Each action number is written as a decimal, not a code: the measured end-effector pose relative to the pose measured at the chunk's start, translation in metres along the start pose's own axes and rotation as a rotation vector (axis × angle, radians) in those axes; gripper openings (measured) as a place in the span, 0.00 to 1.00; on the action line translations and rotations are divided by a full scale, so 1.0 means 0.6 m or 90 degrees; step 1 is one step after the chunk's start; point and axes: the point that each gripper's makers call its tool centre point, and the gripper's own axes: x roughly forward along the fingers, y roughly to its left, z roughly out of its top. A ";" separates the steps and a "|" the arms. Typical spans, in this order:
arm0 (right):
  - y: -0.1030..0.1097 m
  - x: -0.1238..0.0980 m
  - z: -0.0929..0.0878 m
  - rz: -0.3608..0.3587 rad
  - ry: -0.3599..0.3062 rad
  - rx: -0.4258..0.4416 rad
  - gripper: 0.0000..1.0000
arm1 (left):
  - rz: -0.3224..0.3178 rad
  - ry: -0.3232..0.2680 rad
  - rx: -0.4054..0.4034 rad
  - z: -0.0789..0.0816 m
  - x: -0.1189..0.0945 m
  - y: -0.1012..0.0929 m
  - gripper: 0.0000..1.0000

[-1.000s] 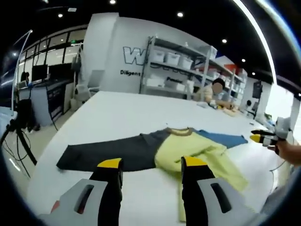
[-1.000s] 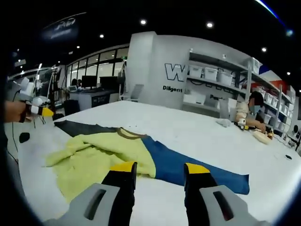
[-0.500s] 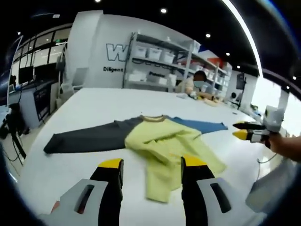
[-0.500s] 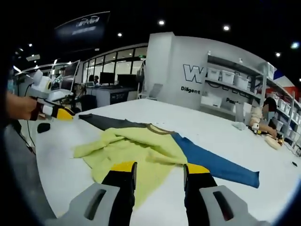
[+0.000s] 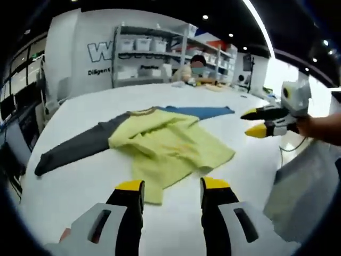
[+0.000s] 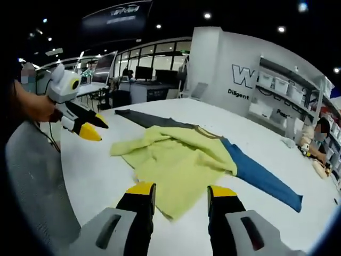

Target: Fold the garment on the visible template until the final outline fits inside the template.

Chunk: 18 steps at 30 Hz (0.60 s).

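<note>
Both open, empty grippers (image 5: 166,186) (image 6: 181,191) have drawn nearer the crumpled garment (image 5: 165,144).

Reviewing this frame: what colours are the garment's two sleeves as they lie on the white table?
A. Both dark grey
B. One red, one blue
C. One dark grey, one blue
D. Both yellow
C: the garment has a yellow-green body, with a dark grey sleeve stretched to one side and a blue sleeve to the other, on the table.
</note>
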 end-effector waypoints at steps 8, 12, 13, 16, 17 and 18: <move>0.024 0.025 -0.047 0.057 0.074 0.006 0.30 | -0.004 0.050 0.081 -0.024 0.017 0.004 0.31; 0.022 0.034 -0.076 0.057 0.117 0.015 0.28 | 0.000 0.062 0.087 -0.034 0.027 0.013 0.28; 0.021 0.036 -0.080 0.059 0.121 0.028 0.27 | 0.002 0.063 0.086 -0.037 0.030 0.017 0.28; 0.018 0.039 -0.091 0.061 0.137 0.081 0.27 | 0.006 0.071 0.085 -0.043 0.035 0.023 0.27; 0.018 0.041 -0.098 0.068 0.146 0.116 0.27 | 0.008 0.074 0.083 -0.046 0.037 0.026 0.27; 0.022 0.043 -0.099 0.074 0.144 0.149 0.27 | 0.008 0.075 0.078 -0.048 0.038 0.028 0.26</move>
